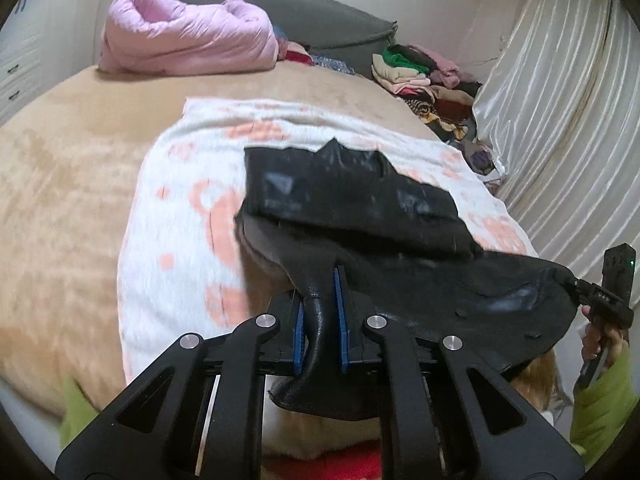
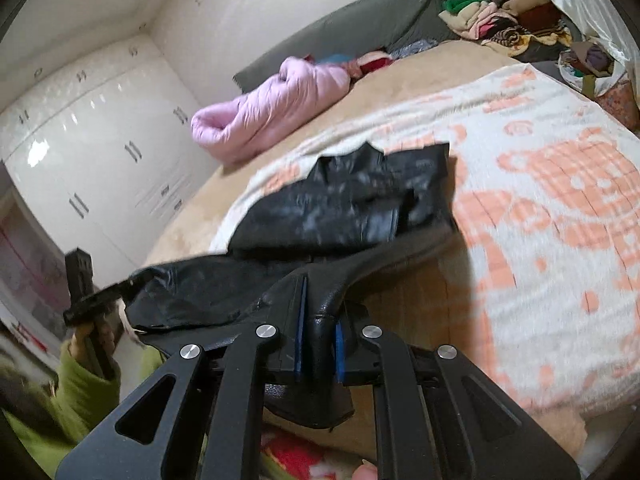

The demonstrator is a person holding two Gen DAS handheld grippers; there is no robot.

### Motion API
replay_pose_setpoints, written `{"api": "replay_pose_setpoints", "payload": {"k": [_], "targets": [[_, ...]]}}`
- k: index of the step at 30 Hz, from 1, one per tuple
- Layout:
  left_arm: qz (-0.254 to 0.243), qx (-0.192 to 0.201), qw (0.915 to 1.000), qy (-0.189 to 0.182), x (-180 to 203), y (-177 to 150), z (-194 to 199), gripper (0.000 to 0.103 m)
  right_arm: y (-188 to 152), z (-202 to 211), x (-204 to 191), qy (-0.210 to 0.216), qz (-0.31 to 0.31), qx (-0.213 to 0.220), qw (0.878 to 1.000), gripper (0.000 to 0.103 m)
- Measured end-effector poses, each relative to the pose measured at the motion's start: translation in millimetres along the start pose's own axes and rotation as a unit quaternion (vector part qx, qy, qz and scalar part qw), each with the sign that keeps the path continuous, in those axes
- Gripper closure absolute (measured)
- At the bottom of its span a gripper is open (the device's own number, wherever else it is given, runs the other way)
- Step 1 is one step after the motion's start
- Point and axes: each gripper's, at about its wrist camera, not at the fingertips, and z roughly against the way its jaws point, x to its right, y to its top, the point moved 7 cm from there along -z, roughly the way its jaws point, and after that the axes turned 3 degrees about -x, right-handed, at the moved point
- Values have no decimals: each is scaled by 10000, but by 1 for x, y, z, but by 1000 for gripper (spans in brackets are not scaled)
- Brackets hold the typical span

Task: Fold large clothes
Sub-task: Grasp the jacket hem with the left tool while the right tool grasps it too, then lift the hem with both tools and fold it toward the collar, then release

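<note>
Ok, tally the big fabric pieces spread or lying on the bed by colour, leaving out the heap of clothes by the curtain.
Black: 1, the black garment, pinched by the left gripper and the right gripper
Pink: 1, the pink quilted jacket
White and orange: 1, the patterned blanket
Tan: 1, the tan bed cover
Total: 4

The black garment is made of a leather-like material with a smooth, faintly glossy face. The white-and-orange blanket is of soft, matt woven cloth, laid on a tan plush bed cover. The left tool is formed of matt black plastic with blue pads and bright metal pins. The wardrobe doors are finished in high gloss.
</note>
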Motion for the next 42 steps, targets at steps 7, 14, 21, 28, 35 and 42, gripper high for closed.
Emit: {"api": "replay_pose_setpoints", "payload": {"k": [7, 14, 21, 28, 35, 42], "targets": [[-222, 181, 9995, 134, 12, 39, -14, 96, 26, -7, 1, -161, 104, 274, 9994, 93], [-359, 254, 9988, 234, 19, 65, -30, 95, 50, -22, 14, -203, -148, 370, 9990, 93], [-291, 239, 9989, 296, 15, 91, -54, 93, 80, -47, 28, -209, -456, 333, 9982, 93], [-105, -11, 9989, 452, 0, 119, -104, 90, 110, -91, 46, -478, -610, 112, 9969, 92], [72, -296, 9973, 671, -16, 137, -150, 88, 131, -136, 81, -827, -1020, -175, 9912, 90], [279, -503, 9954, 770, -32, 132, -185, 88, 132, -177, 113, -1068, -1407, -528, 9829, 88]]}}
